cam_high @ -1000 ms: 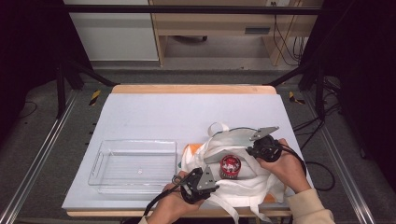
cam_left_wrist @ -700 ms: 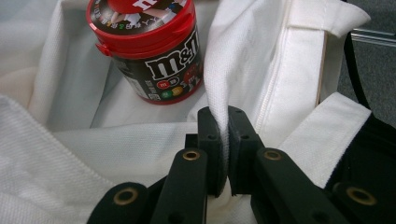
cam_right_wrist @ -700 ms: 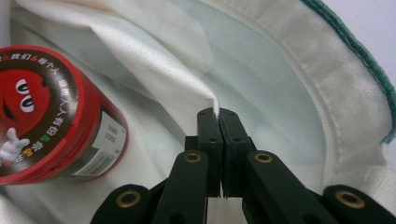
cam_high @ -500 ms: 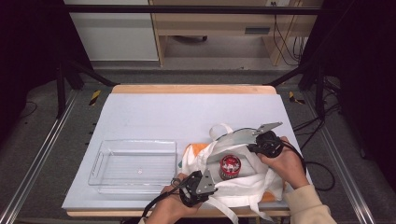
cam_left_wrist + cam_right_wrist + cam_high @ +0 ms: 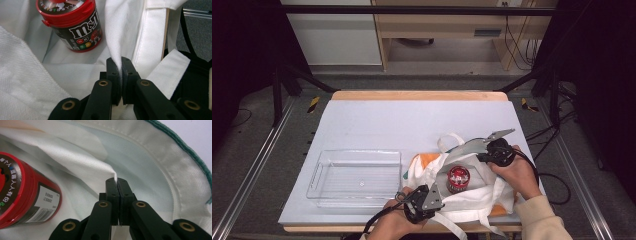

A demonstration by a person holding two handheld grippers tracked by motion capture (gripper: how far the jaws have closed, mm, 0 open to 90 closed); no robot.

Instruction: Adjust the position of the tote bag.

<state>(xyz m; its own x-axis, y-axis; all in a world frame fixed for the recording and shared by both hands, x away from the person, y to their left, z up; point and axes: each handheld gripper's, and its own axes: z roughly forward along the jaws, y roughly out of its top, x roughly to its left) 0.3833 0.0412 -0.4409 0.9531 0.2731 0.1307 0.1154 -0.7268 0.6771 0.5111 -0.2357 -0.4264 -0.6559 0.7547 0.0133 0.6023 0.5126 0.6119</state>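
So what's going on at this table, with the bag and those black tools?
A person holds a gripper in each hand and works on a white cloth bag lying near the table's front edge. The left gripper is clamped on a fold of the bag's fabric, and the right gripper pinches another fold on the far side, so the mouth is spread. Inside sits a red-lidded M&M's candy jar. A clear plastic tray lies beside the bag, on the person's left.

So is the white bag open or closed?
Open. Both grippers pinch the bag's cloth edges and hold its mouth apart, so the red-lidded candy jar inside shows from above.
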